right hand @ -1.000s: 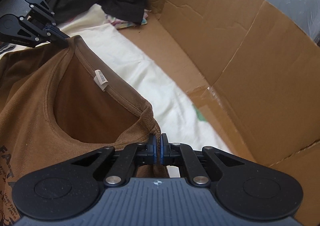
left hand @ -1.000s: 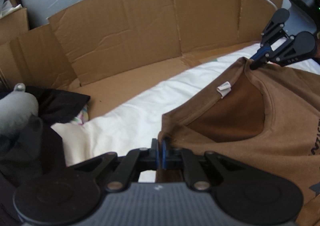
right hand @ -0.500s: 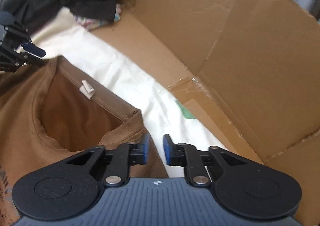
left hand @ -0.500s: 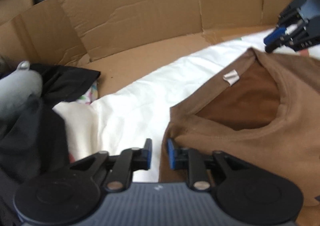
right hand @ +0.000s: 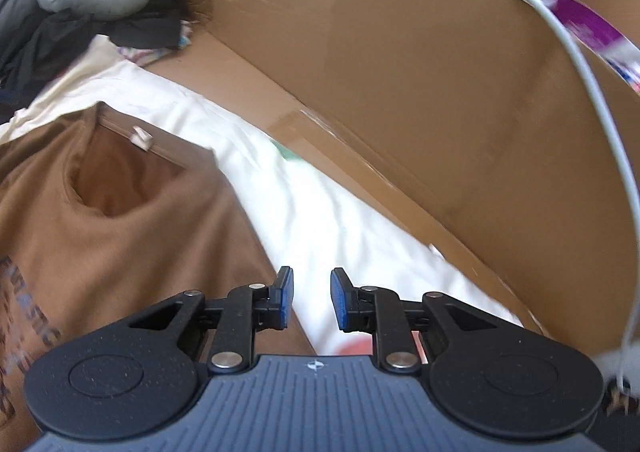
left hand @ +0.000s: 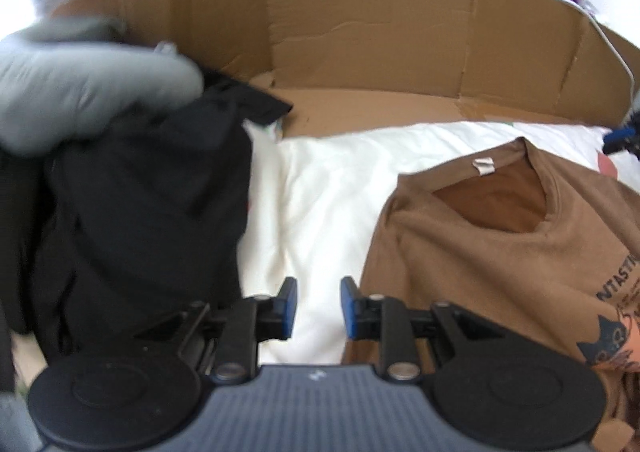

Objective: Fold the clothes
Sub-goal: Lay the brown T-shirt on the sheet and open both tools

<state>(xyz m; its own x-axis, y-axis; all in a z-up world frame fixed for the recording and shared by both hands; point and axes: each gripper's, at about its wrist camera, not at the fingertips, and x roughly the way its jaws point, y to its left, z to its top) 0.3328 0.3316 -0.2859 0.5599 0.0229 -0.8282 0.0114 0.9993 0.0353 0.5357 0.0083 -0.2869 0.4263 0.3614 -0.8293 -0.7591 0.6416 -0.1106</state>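
We see a cardboard wall (left hand: 400, 32) bounding the far edge of a white sheet (left hand: 328, 188). On the sheet lies the brown T-shirt (left hand: 480, 252), neck opening towards the cardboard, spread flat, with a dark clothes pile (left hand: 140, 212) at the sheet's left edge. Our left gripper (left hand: 316, 308) has its fingers spread over bare sheet, just beside the shirt's shoulder, nothing between them. Our right gripper (right hand: 311, 300) likewise stands parted and empty, at the shirt's other shoulder edge. A small white label (right hand: 142, 138) sits inside the collar.

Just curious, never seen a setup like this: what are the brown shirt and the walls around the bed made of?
The brown T-shirt looks like soft, matte knit, probably cotton: it drapes in folds and carries a printed graphic. The walls are corrugated cardboard, plain and matte, with creases and fold lines.
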